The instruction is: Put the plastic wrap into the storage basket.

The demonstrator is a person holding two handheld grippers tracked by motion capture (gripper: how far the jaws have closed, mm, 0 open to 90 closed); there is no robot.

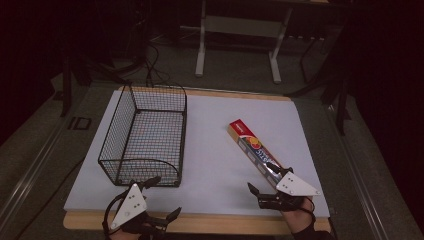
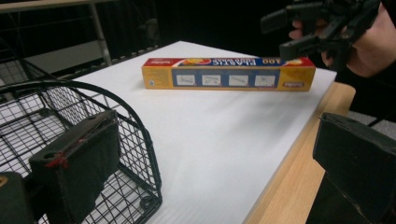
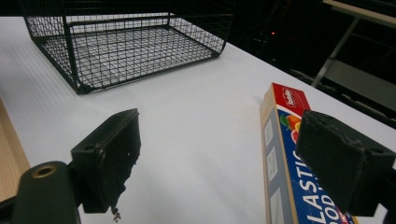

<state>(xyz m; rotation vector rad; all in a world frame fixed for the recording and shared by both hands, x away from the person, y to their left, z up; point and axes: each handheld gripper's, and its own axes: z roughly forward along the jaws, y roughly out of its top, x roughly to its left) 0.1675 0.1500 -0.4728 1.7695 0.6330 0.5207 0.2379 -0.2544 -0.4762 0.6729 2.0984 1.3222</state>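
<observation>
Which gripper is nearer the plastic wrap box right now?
Right. The right gripper is open at the plastic wrap box's near end; the left gripper sits across the table by the wire basket.

Basket point(image 1: 145, 137) black wire grid. Box point(image 1: 252, 147) beside it: yellow sides, blue top w/ red end. Sheet point(image 1: 215, 150) white, table point(image 1: 200, 223) edge light wood.

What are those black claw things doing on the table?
A person holds a gripper in each hand. The right gripper is open, with its jaws at the near end of a long plastic wrap box lying on the white table. The left gripper is open too, by the near end of an empty wire basket. Nothing is being held.
</observation>
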